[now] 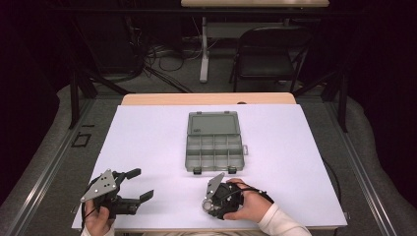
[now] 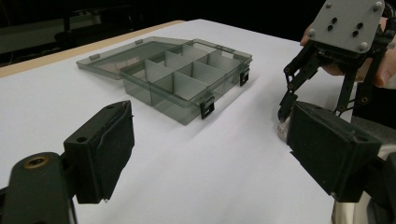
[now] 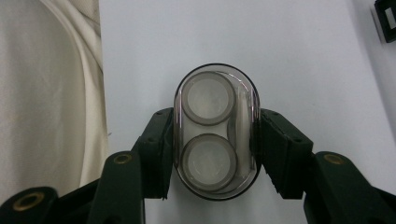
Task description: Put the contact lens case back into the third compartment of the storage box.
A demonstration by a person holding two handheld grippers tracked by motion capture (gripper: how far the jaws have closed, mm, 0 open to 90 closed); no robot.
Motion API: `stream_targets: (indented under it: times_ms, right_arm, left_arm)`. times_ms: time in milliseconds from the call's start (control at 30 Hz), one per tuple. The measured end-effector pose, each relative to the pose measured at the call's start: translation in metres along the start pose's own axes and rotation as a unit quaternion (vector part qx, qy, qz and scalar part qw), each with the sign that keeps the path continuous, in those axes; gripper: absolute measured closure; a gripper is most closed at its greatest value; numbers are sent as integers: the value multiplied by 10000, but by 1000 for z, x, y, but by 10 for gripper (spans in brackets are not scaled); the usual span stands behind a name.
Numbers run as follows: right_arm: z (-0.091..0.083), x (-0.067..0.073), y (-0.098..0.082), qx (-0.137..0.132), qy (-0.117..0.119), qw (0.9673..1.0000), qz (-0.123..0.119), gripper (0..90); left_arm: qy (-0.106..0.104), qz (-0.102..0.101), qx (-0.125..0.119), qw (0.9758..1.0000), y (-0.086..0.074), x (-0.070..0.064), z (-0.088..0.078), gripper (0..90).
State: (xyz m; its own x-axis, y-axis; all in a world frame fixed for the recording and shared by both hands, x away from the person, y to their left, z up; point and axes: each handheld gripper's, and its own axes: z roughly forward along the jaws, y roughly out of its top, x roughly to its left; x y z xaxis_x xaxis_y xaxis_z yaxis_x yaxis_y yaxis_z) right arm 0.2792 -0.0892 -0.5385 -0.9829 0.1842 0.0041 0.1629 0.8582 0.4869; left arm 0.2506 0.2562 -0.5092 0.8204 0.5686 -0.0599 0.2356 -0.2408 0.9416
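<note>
The little clear case (image 3: 216, 131) sits between the right gripper (image 1: 210, 200) jaws on the table (image 1: 295, 162), with the open box (image 1: 215, 142) just ahead.

Clear case (image 2: 283, 127) mostly behind left tongs' pad (image 2: 327, 149)

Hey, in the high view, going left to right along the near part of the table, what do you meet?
left gripper with open jaws → right gripper shut on a clear oval container; the open grey compartment box lies farther back.
</note>
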Motion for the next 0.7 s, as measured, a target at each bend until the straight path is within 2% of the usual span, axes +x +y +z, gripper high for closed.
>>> stream_targets:
  times_ms: [33,67,267,367,400,600,700]
  right_arm:
    - [0,0,0,-6,4,10000,32,486]
    - [-1,0,0,-28,7,10000,27,486]
    - [-3,-1,0,-69,-36,10000,-1,487]
    - [-3,0,-1,-101,-53,9999,25,487]
    - [-4,0,-1,-107,-74,9999,20,487]
    - [-8,-1,-1,-239,-250,9994,81,486]
    - [-10,-1,-2,-314,-310,9989,132,486]
  left_arm:
    - [-73,-14,-16,10000,0,1,0,157]
    - [8,2,-3,10000,0,0,0,157]
    - [11,3,-3,10000,0,0,0,157]
    - [-71,-4,-21,10000,0,1,0,157]
    - [11,-14,-4,10000,0,0,0,157]
    - [-72,3,-15,10000,0,1,0,157]
    - [9,-7,0,10000,0,0,0,157]
